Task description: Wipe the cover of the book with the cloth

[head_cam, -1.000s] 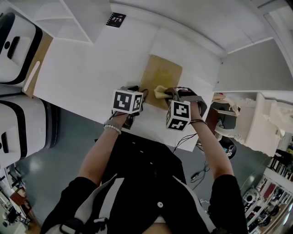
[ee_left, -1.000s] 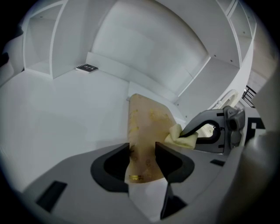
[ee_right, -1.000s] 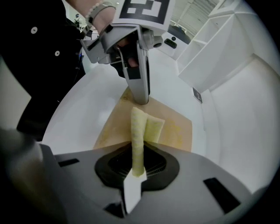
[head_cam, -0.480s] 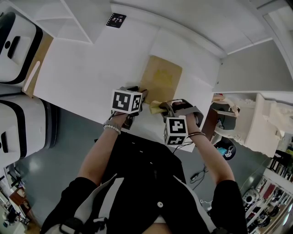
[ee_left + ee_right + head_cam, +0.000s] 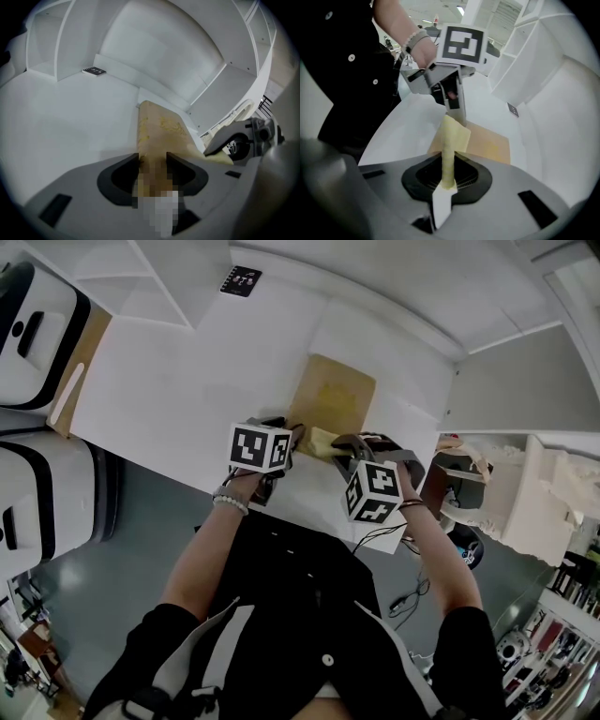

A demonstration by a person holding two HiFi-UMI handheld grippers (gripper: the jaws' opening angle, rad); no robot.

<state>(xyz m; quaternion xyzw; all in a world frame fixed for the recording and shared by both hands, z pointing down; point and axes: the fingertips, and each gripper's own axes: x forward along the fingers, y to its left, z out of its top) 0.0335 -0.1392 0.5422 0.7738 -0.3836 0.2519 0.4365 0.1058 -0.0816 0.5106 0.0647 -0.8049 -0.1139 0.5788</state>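
A tan book (image 5: pixel 335 397) lies flat on the white table (image 5: pixel 178 381). My left gripper (image 5: pixel 292 437) is shut on the book's near left corner; in the left gripper view the book (image 5: pixel 157 129) runs away from between the jaws of the left gripper (image 5: pixel 153 161). My right gripper (image 5: pixel 345 448) is shut on a folded yellow cloth (image 5: pixel 323 440), which sits at the book's near edge beside the left gripper. In the right gripper view the cloth (image 5: pixel 451 140) stands upright out of the right gripper (image 5: pixel 447 176), with the book (image 5: pixel 490 143) and the left gripper (image 5: pixel 452 93) behind it.
A small black marker card (image 5: pixel 242 280) lies at the table's far side. White shelving (image 5: pixel 140 37) rises behind the table. Two white machines (image 5: pixel 33 329) stand at the left and a white rack (image 5: pixel 525 488) at the right. The table's front edge runs just below both grippers.
The right gripper drew the cloth off the book's near edge toward the person, then moved back up to that edge. The left gripper and the book stayed still.
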